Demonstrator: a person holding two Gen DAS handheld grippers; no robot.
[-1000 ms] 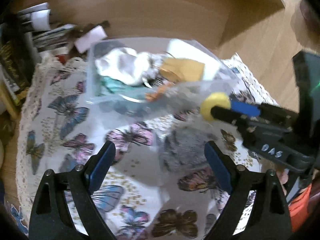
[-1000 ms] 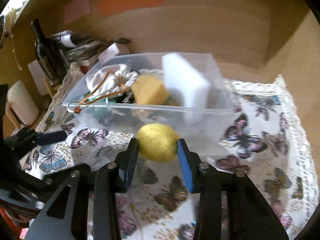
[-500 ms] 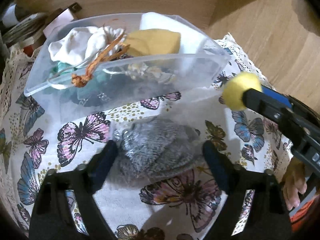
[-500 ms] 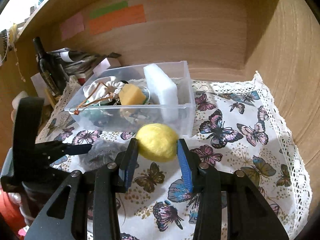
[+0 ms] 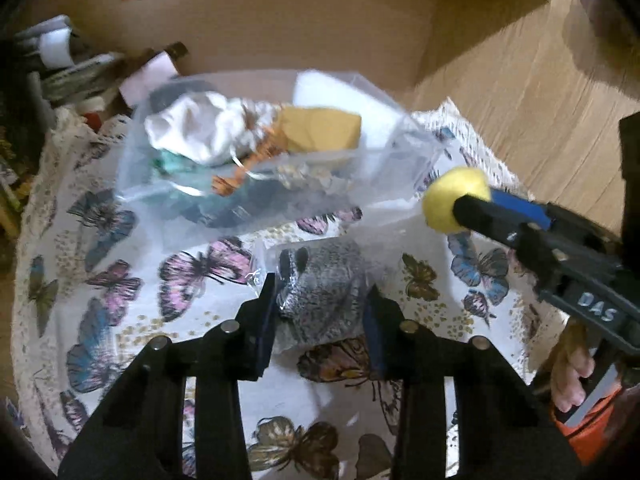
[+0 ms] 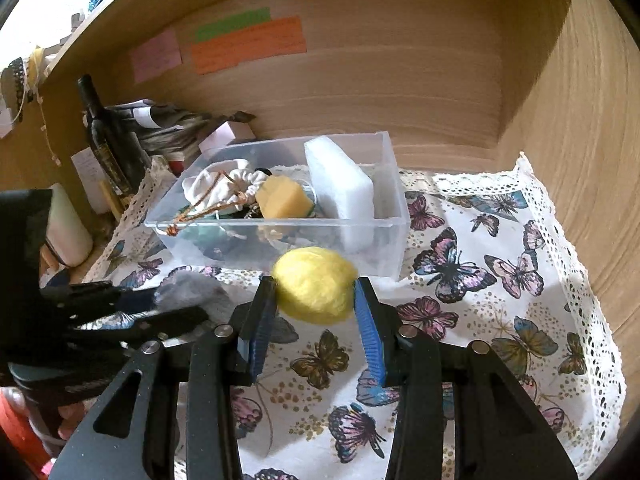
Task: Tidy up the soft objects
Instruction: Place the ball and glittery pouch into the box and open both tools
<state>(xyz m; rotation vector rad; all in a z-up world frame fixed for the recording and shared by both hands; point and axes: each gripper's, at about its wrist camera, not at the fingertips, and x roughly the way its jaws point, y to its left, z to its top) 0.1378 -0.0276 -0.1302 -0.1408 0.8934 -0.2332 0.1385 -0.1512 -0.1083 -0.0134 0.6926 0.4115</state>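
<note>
A clear plastic bin [image 6: 394, 240] stands at the back of the butterfly cloth; it also shows in the left wrist view [image 5: 160, 208]. It holds a white pouch [image 6: 216, 186], a yellow sponge [image 6: 282, 200], a white foam block [image 6: 340, 180] and other soft items. My right gripper [image 6: 314, 300] is shut on a yellow felt ball [image 6: 316, 284], held in front of the bin; the ball also shows in the left wrist view [image 5: 452, 196]. My left gripper [image 5: 320, 312] is shut on a grey knit item in a clear bag [image 5: 324, 292], which also shows in the right wrist view [image 6: 192, 292].
The butterfly-print cloth [image 6: 500, 280] covers the table inside a wooden alcove. A dark bottle [image 6: 108, 140], papers and a white roll [image 6: 68, 228] crowd the left side. Sticky notes [image 6: 248, 44] hang on the back wall. The cloth right of the bin is bare.
My left gripper has closed from wide open onto the grey bagged item. My right gripper has pulled back from the bin with the yellow ball still in it.
</note>
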